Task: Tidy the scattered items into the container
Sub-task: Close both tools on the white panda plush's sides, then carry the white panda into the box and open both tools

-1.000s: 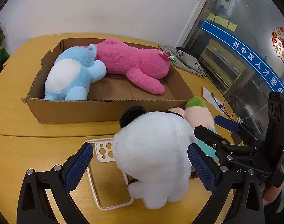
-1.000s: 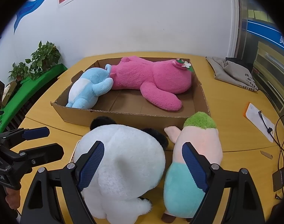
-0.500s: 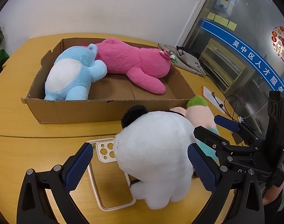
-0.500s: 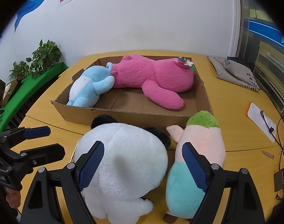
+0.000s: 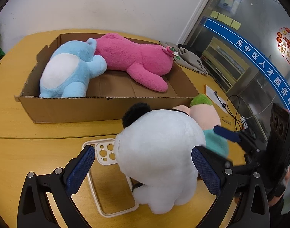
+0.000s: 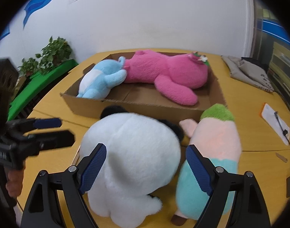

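Observation:
A white panda plush (image 5: 158, 152) sits on the yellow table in front of a low cardboard box (image 5: 99, 110). My left gripper (image 5: 143, 171) is open with its jaws on either side of the panda. My right gripper (image 6: 145, 165) is open too, its jaws around the panda's back (image 6: 131, 152). A pink, green and teal plush (image 6: 215, 148) stands right of the panda, also seen in the left wrist view (image 5: 205, 114). A blue plush (image 5: 68, 72) and a pink plush (image 5: 137, 60) lie in the box.
A cream phone case (image 5: 107, 180) lies flat on the table under the panda's left side. A grey bag (image 6: 247, 72) lies at the back right, a notepad with a cable (image 6: 276, 123) at the right. Potted plants (image 6: 49, 55) stand beyond the table's left edge.
Both grippers have moved forward and closer around the panda. The right wrist view has swung right and is blurred. The toys have not moved.

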